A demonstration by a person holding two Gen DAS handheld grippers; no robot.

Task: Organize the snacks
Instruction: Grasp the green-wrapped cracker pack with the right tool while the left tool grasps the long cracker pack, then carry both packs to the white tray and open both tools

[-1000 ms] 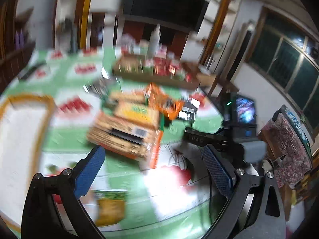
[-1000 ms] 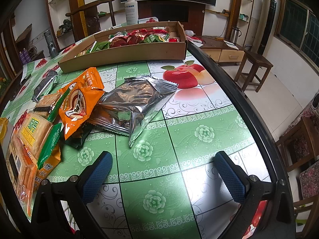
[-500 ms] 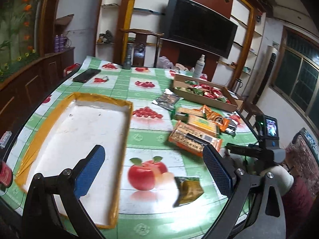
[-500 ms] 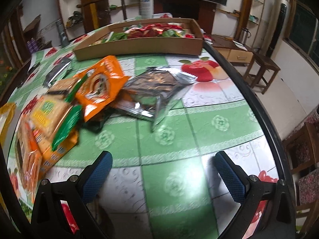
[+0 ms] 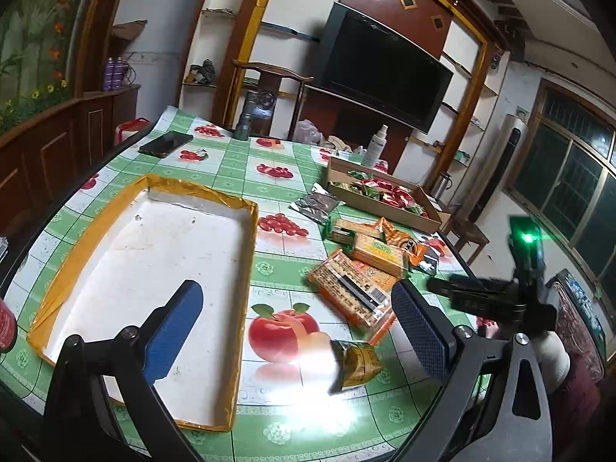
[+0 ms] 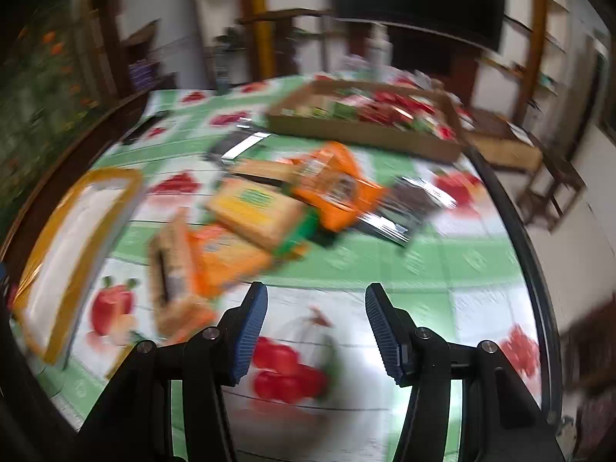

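A pile of snack packs lies mid-table: a long orange cracker box [image 5: 352,294], a yellow biscuit pack [image 5: 379,251], an orange pouch [image 6: 333,188] and silver bags [image 6: 404,208]. A small yellow-green packet [image 5: 358,360] lies alone near the front edge. A white tray with a yellow rim [image 5: 154,269] sits at the left. My left gripper [image 5: 296,331] is open and empty above the table between tray and packet. My right gripper [image 6: 313,333] is open and empty, its jaws narrower than before, held short of the pile; it also shows in the left wrist view [image 5: 496,300].
A cardboard box of red and green snacks [image 5: 381,194] stands at the back right, with a spray bottle [image 5: 375,145] behind it. A phone [image 5: 165,143] lies at the far left. The table's dark edge [image 6: 516,231] runs along the right.
My left gripper has pulled back and up, bringing the tray and whole table into view. My right gripper has moved back from the pile, swung left, and narrowed its jaws.
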